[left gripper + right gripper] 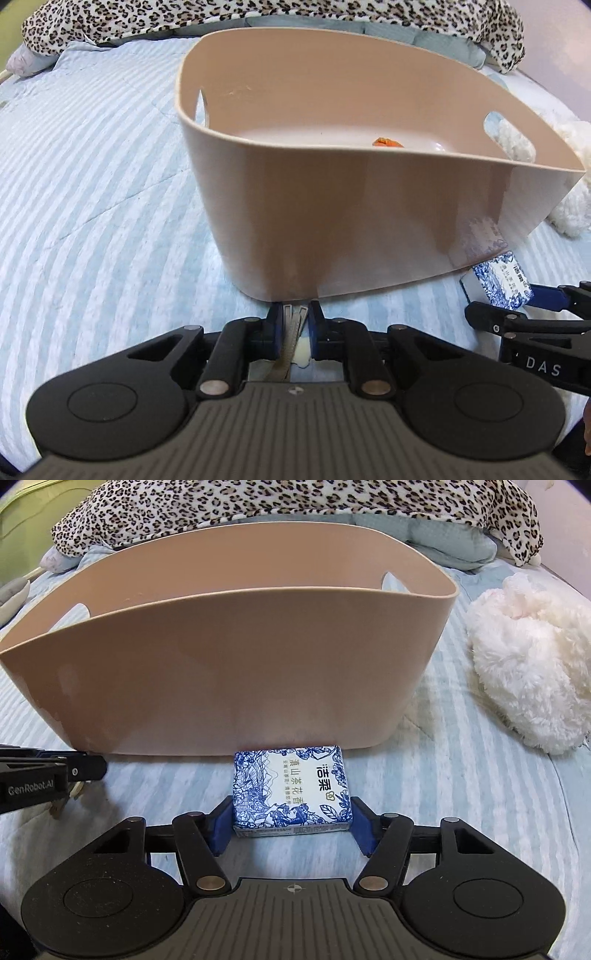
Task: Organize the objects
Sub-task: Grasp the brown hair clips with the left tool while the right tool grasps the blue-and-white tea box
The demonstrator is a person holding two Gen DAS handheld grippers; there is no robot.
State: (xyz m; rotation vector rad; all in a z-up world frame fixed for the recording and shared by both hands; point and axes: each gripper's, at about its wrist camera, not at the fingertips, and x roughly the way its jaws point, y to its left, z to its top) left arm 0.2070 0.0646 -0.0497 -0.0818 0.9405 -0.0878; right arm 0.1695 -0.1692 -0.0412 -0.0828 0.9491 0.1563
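Note:
A beige plastic basket with handle cut-outs stands on the striped blue bedspread; a small orange thing lies inside it. My left gripper sits at the basket's near foot, shut on a thin tan strip-like item with a cream piece beside it; what it is I cannot tell. A blue-and-white tissue pack lies on the bed against the basket's front wall. My right gripper has its blue pads pressed on the pack's two sides.
A white fluffy plush lies to the right of the basket. A leopard-print blanket and grey-blue pillows run along the far side of the bed. The left gripper's arm reaches in at the left edge of the right wrist view.

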